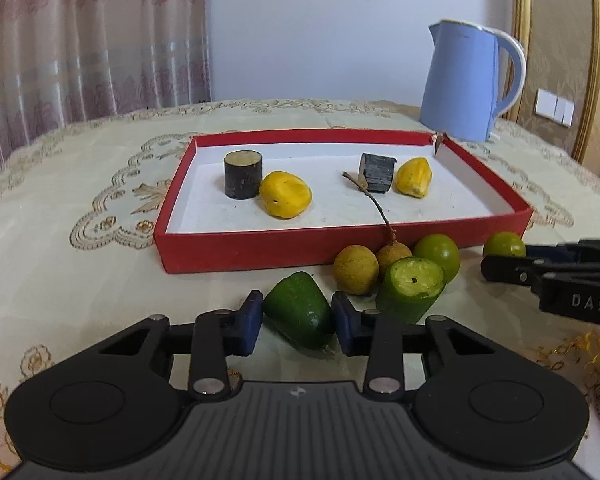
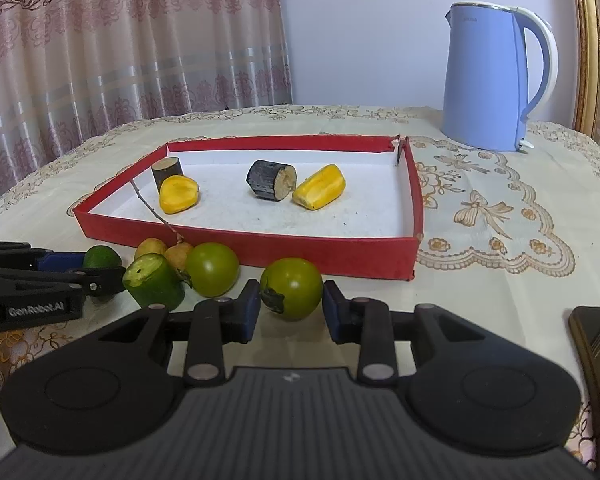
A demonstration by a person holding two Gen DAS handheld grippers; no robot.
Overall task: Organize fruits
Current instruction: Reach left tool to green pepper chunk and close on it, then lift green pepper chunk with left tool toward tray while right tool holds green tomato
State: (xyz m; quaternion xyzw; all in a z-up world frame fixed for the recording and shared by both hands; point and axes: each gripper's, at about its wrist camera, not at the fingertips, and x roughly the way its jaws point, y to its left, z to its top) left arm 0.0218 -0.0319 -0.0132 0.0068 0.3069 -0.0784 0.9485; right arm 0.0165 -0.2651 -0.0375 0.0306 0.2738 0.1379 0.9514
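Note:
My left gripper [image 1: 298, 305] is shut on a dark green tapered fruit piece [image 1: 300, 320] lying on the tablecloth, one blue pad on each side. My right gripper [image 2: 290, 300] is shut on a green tomato [image 2: 292, 288] just in front of the red tray [image 2: 331, 250]. Between the two grippers lie a cut green piece [image 1: 413, 284], a second green tomato [image 1: 437, 254] and two longans [image 1: 355, 270] whose twig leans over the tray wall. In the tray sit two yellow fruit pieces [image 1: 286, 200] and two dark cane pieces [image 1: 242, 174].
A blue kettle [image 1: 467, 84] stands behind the tray's far right corner. A dark flat object [image 2: 595, 344] lies at the right edge of the table. Curtains hang behind the table on the left. Embroidered cloth covers the whole table.

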